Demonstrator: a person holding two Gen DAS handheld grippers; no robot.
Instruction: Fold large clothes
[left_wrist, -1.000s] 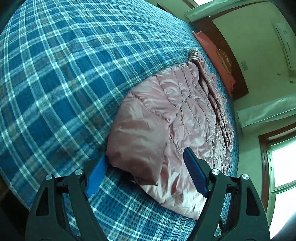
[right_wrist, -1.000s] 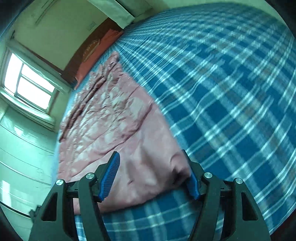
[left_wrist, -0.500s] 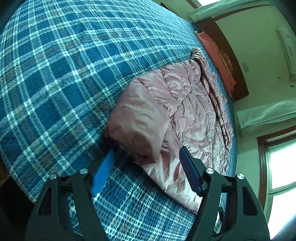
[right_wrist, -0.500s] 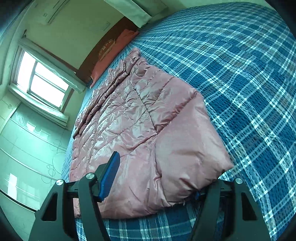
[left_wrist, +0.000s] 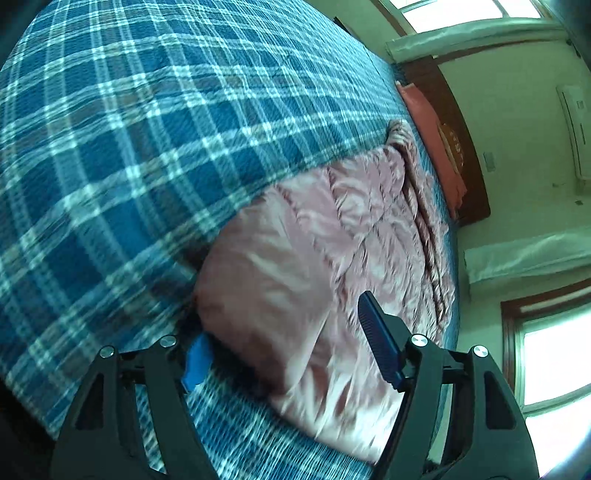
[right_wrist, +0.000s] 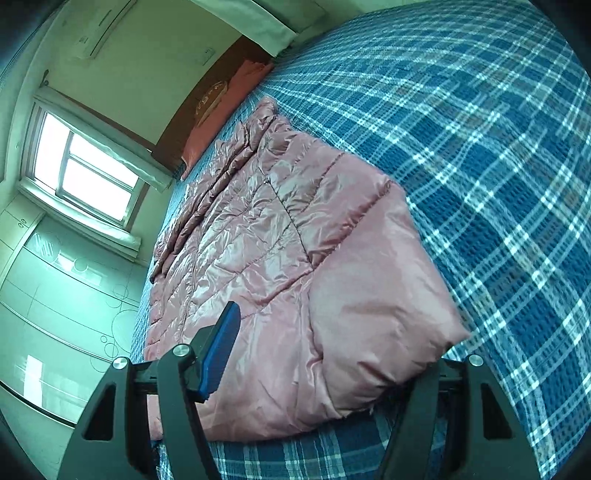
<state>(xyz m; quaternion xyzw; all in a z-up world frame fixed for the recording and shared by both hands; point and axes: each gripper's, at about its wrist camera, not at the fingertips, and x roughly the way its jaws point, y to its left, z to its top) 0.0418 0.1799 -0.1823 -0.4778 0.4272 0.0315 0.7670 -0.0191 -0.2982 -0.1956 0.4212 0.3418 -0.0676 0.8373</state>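
A shiny pink quilted down jacket (left_wrist: 332, 258) lies flat on a bed with a blue plaid cover (left_wrist: 129, 147), one smooth flap folded over near me. My left gripper (left_wrist: 288, 347) is open, its jaws straddling the flap's near corner; the left pad is partly under the fabric. In the right wrist view the jacket (right_wrist: 277, 258) fills the middle. My right gripper (right_wrist: 325, 362) is open around the flap's near edge; its right pad is hidden behind the fabric.
The plaid cover (right_wrist: 498, 166) stretches wide beside the jacket. A red-orange pillow (left_wrist: 432, 140) and dark wooden headboard (left_wrist: 461, 147) are at the far end. A window (right_wrist: 88, 166) and pale cabinets (right_wrist: 55, 295) stand beyond the bed.
Both grippers have drawn in closer to the jacket's near flap, whose corner now covers a pad of each. The jaws stayed open. The left view is motion-blurred.
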